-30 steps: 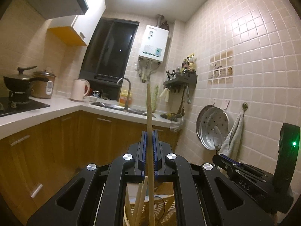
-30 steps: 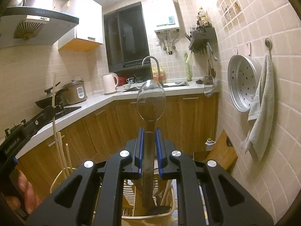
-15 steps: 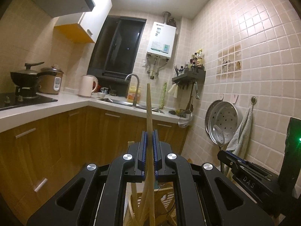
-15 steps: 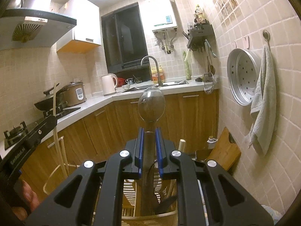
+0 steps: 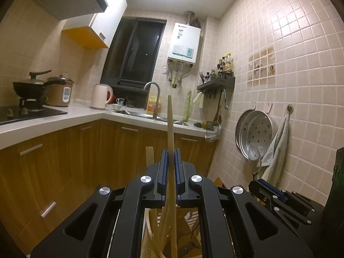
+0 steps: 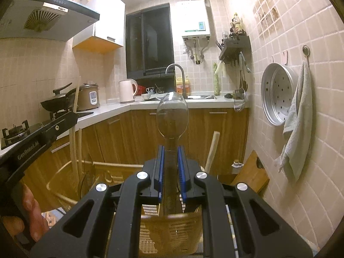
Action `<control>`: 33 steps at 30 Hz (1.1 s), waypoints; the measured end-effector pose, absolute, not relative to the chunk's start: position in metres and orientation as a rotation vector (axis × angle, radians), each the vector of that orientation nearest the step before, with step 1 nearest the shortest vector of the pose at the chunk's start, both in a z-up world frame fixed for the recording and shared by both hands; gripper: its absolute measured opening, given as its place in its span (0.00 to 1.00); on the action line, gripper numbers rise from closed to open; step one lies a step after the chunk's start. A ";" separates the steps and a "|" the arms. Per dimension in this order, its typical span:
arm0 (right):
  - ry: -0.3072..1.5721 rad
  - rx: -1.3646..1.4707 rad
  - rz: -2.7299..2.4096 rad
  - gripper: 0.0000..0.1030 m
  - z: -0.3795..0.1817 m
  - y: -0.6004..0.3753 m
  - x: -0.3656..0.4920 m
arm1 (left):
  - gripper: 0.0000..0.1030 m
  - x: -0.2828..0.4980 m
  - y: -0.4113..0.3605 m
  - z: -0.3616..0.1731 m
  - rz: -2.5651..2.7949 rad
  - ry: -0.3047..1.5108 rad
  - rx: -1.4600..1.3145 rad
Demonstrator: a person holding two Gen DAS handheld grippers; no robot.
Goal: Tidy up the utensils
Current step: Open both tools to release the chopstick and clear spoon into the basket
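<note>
- Left wrist view: left tool (image 5: 169, 161) clamped tight on a wooden chopstick (image 5: 170, 129), blue pads pressed to either side of the shaft.
- Chopstick nearly upright, upper end rising past the sink faucet (image 5: 155, 95) in the background, lower end running down into a slatted wooden holder (image 5: 185, 225) below the tool.
- More pale sticks (image 5: 160, 223) leaning in that holder; another blunt wooden end (image 5: 149, 157) poking up just left of the pads.
- At lower right, right tool (image 5: 263, 186) near, gripping a metal spoon (image 5: 254, 154), bowl up.
- Right wrist view: right tool (image 6: 171, 163) closed on the spoon's handle, spoon (image 6: 172, 118) upright with its shiny bowl above the pads, handle reaching down into a perforated tan basket (image 6: 169, 232).
- A wooden handle (image 6: 211, 150) leaning just right of the pads.
- At left edge, left tool (image 6: 72, 116) with chopstick (image 6: 74, 129) standing upright over a rounded rack (image 6: 64, 182); a hand (image 6: 30, 215) on its grip.
- Counter (image 6: 111, 109) with kettle (image 6: 126, 91) and rice cooker (image 6: 88, 96) well behind.
</note>
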State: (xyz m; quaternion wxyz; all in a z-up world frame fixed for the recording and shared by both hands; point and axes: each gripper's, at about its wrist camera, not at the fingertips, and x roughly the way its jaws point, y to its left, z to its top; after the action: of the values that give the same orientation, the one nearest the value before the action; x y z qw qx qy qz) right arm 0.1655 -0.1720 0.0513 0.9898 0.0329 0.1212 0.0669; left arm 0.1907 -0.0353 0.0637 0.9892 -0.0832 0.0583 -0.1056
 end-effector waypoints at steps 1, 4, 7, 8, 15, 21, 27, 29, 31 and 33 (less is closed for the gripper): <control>0.248 0.068 0.137 0.10 0.049 -0.173 0.164 | 0.04 0.190 -0.035 0.063 -0.215 0.122 -0.165; 0.234 0.056 0.130 0.10 0.049 -0.174 0.158 | 0.04 0.187 -0.037 0.059 -0.222 0.134 -0.148; 0.234 0.062 0.139 0.10 0.051 -0.175 0.152 | 0.04 0.182 -0.037 0.054 -0.224 0.144 -0.136; 0.227 0.062 0.135 0.10 0.052 -0.176 0.151 | 0.04 0.182 -0.037 0.053 -0.224 0.144 -0.134; 0.193 0.080 0.112 0.10 0.058 -0.178 0.158 | 0.04 0.183 -0.036 0.052 -0.191 0.119 -0.106; 0.180 0.003 0.095 0.10 0.042 -0.165 0.153 | 0.04 0.186 -0.032 0.047 -0.192 0.143 -0.126; 0.181 -0.018 0.110 0.10 0.039 -0.160 0.148 | 0.04 0.183 -0.033 0.046 -0.194 0.143 -0.112; 0.181 -0.018 0.114 0.10 0.041 -0.161 0.144 | 0.05 0.178 -0.032 0.047 -0.204 0.142 -0.110; 0.200 -0.018 0.128 0.11 0.043 -0.164 0.139 | 0.15 0.174 -0.031 0.049 -0.211 0.139 -0.110; 0.230 -0.020 0.148 0.16 0.042 -0.166 0.136 | 0.19 0.166 -0.030 0.050 -0.208 0.133 -0.092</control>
State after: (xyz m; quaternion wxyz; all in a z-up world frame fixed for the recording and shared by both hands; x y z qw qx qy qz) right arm 0.1356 -0.1660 0.0421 0.9906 -0.0101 0.1147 0.0736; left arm 0.1662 -0.0299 0.0500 0.9913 -0.0457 0.0663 -0.1038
